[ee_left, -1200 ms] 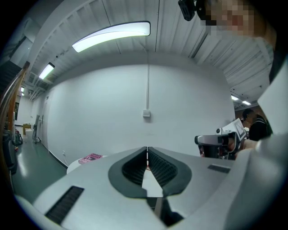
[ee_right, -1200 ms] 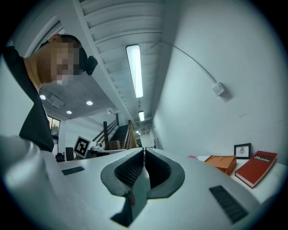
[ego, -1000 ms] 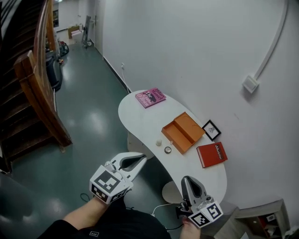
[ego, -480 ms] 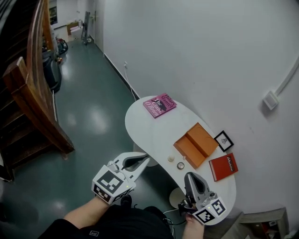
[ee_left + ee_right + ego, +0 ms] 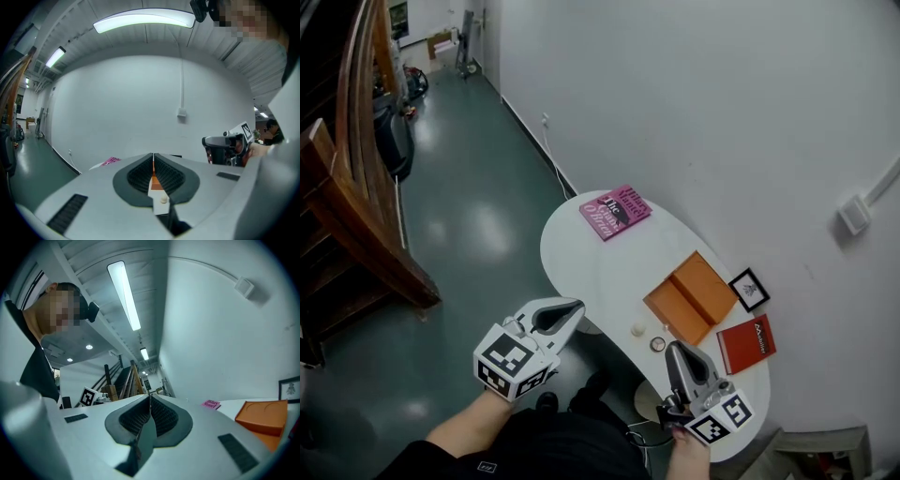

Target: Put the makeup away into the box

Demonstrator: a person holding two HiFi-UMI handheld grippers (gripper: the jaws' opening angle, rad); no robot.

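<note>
An open orange box (image 5: 692,297) lies on the white oval table (image 5: 591,262). Two small makeup items sit near the front edge: a cream ball (image 5: 637,330) and a round compact (image 5: 658,344). My left gripper (image 5: 577,306) hovers off the table's front edge, shut and empty. In the left gripper view its jaws (image 5: 153,157) meet, and the box (image 5: 154,180) and the ball (image 5: 163,199) show through the slit below. My right gripper (image 5: 675,349) is over the table just right of the compact, shut and empty (image 5: 150,397). The box (image 5: 262,416) lies to its right.
A pink book (image 5: 614,212) lies at the table's far end, a small framed picture (image 5: 749,289) stands by the wall, and a red book (image 5: 747,343) lies near the right end. A wooden stair rail (image 5: 356,197) stands left across the green floor.
Both grippers have travelled along the table's front edge. The right one now sits much closer to the compact. Both jaws stayed shut.
</note>
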